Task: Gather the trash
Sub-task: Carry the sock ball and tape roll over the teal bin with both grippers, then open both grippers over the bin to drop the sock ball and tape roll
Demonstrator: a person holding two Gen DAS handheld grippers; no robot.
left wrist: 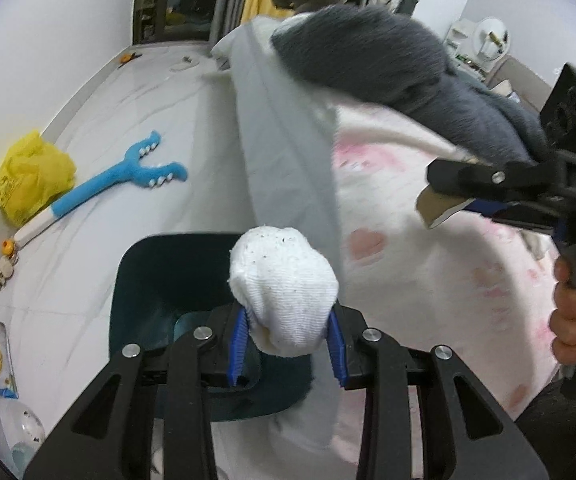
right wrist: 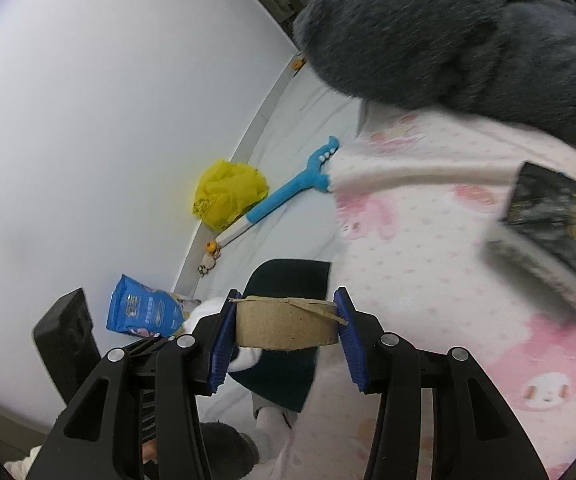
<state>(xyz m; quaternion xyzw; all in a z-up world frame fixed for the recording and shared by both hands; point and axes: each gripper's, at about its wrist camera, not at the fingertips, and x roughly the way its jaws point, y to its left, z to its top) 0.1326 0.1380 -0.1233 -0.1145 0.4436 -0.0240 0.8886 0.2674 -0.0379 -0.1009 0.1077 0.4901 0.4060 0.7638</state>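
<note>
Left gripper [left wrist: 286, 346] clamped on a white wadded cloth [left wrist: 282, 294], held just above the dark teal bin [left wrist: 148, 276] on the pale floor beside the pink-printed bedding [left wrist: 428, 260]. Right gripper [right wrist: 286, 336] pinched on a short cardboard roll [right wrist: 286, 322], blue pads [right wrist: 224, 344] pressing both ends, also over the bin. Farther back by the wall: yellow plastic bag [left wrist: 32, 176], blue toy [left wrist: 116, 176].

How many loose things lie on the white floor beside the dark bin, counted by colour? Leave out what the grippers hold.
Yellow: 1, the crumpled plastic bag
Blue: 2, the toothed toy stick and the snack pouch
Total: 3

The small charms at the stick's end are not counted apart; the far floor is too small to judge.
</note>
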